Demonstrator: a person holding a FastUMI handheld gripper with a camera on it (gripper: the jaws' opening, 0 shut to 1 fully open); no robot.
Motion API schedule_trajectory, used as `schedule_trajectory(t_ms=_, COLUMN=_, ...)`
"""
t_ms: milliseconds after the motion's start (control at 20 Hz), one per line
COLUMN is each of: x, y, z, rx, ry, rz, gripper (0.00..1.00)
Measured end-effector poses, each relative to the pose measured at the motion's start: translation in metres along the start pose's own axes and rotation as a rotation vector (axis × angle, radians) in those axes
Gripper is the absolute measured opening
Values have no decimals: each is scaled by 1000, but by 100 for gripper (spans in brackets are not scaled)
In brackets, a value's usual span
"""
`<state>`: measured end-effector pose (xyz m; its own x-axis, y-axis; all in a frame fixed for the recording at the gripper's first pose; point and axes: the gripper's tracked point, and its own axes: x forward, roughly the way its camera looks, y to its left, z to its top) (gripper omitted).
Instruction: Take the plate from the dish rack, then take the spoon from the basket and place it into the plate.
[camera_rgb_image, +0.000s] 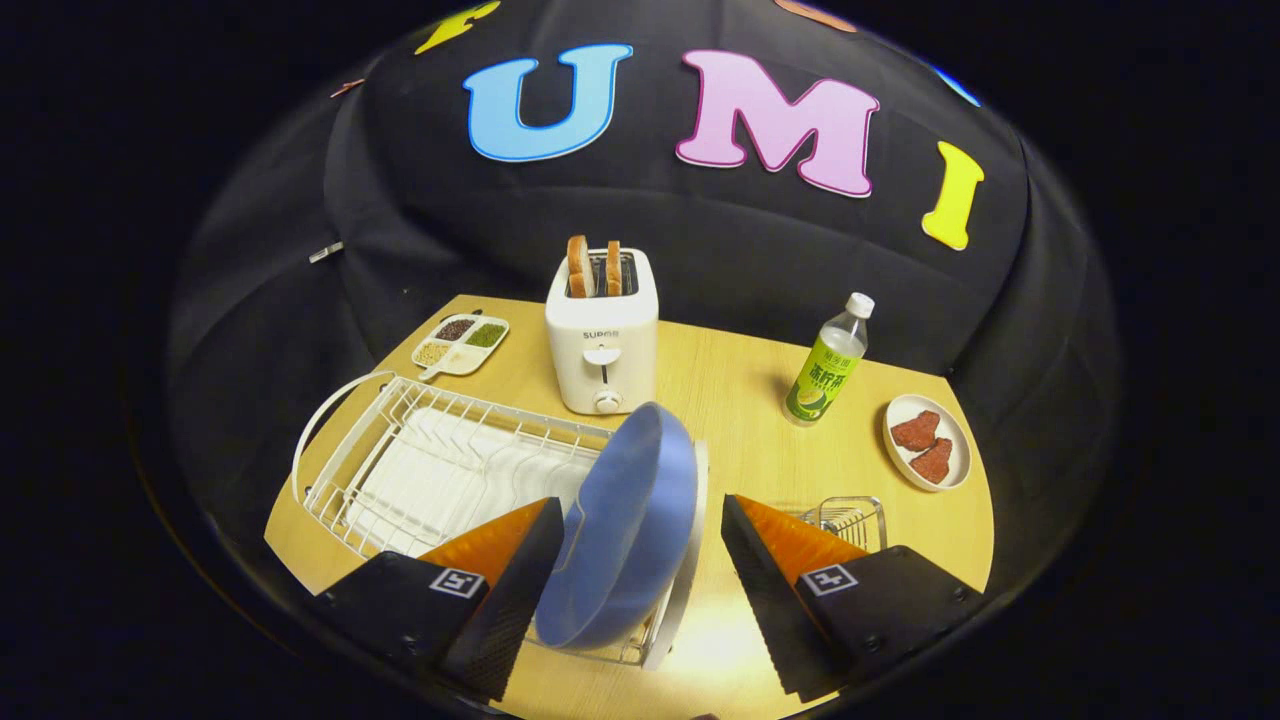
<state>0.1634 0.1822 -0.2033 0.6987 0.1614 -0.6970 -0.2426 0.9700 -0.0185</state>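
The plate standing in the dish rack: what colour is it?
Blue, plain with no pattern; the plate shows best in the gripper view, between the open gripper fingers.

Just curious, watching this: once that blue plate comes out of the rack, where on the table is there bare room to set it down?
The widest bare wood lies between the toaster, the bottle and the wire basket. The dish rack crowds the other side. The blue plate stands on edge in the rack between the open gripper fingers.

The tongs point forward, their fingers spread wide apart.
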Motion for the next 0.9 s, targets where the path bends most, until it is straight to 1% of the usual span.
schedule_trajectory(t_ms=50, x=6, y=-1, z=1, rx=12, ry=6, rz=-10, gripper=98)
schedule_trajectory(t_ms=150, x=10, y=0, z=-8, rx=40, ry=61, rz=-23, gripper=87)
schedule_trajectory(t_ms=200, x=14, y=3, z=-12, rx=50, ry=87, rz=-23, gripper=77)
schedule_trajectory(t_ms=250, x=17, y=4, z=-14, rx=53, ry=102, rz=-28, gripper=72)
schedule_trajectory(t_ms=400, x=20, y=10, z=-17, rx=54, ry=125, rz=-41, gripper=48)
schedule_trajectory(t_ms=600, x=18, y=13, z=-13, rx=15, ry=118, rz=-95, gripper=43)
schedule_trajectory(t_ms=750, x=12, y=20, z=0, rx=23, ry=82, rz=-110, gripper=40)
schedule_trajectory(t_ms=900, x=6, y=8, z=16, rx=-9, ry=41, rz=-156, gripper=37)
